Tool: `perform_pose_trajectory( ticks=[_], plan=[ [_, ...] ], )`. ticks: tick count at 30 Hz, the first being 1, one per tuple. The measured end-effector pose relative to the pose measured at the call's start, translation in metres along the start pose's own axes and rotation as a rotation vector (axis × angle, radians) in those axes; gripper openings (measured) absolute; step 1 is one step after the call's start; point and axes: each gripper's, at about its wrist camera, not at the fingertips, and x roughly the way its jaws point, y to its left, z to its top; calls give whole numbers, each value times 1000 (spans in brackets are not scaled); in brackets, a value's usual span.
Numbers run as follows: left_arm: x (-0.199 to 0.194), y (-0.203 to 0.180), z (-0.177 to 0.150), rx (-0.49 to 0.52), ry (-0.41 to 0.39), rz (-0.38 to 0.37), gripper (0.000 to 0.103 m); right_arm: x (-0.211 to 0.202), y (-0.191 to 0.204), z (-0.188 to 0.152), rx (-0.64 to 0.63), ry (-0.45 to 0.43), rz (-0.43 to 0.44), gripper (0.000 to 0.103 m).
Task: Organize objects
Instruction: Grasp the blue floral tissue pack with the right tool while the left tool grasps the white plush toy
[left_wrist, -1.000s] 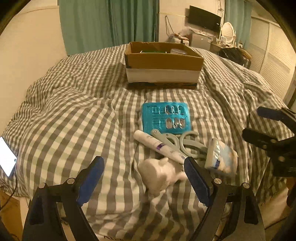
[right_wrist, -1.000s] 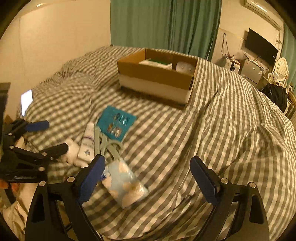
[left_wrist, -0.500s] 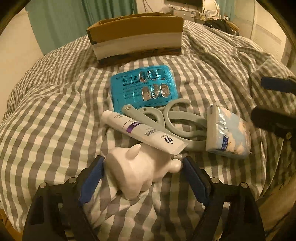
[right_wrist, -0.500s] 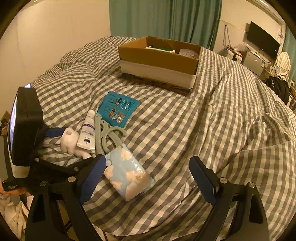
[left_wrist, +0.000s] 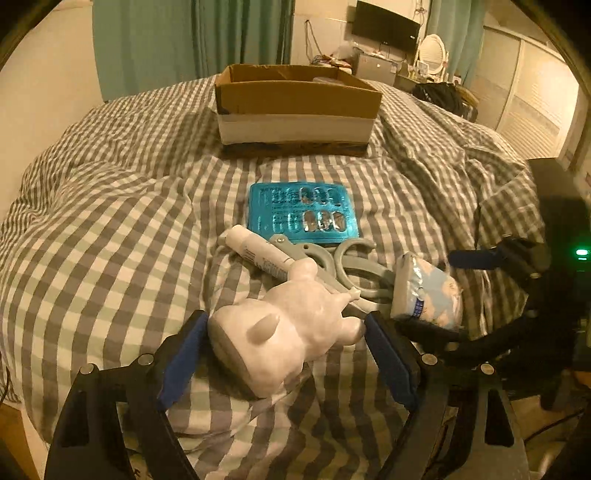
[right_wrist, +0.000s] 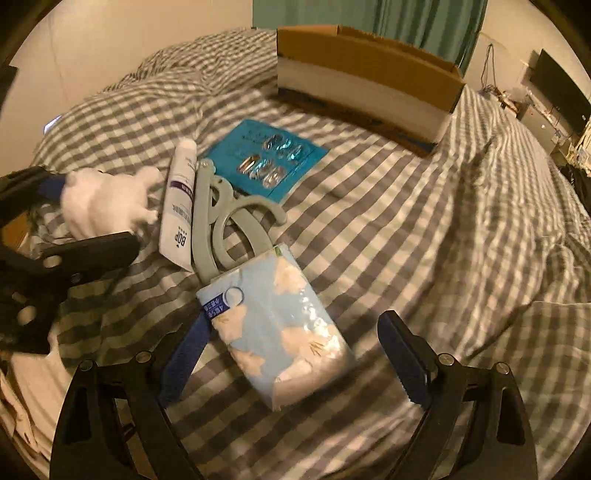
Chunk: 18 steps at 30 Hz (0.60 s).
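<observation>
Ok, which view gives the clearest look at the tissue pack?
The right wrist view: the tissue pack lies whole and close between the open fingers of the right gripper, with its blue cloud print and label showing. In the left wrist view it sits off to the right, seen mostly end-on beside the grey scissors.

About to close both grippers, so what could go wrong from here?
The white animal figurine sits between the left gripper pads and overlaps the white tube; lifting may drag it. The right gripper straddles the soft blue tissue pack, which touches the grey scissors and may nudge them.
</observation>
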Motion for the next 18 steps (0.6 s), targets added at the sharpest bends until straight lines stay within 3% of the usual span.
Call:
perform_pose_trajectory(
  ticks=[2,3,9,18],
  plan=[
    [-1,-1,0,0,-3,-2,87,5,1,-1,-7,21,17,69],
    [-2,-1,1,-4,-5,-4,87,5,2,-2,-18,25,20,67],
    [-18,-4,4,-29,-54,-18,87,-23,2,-2,-33,-80,-28,63],
    [-38,-8,13,-101,-67,-147,87,-62,-18,8,38,-174,-56,63]
  ],
)
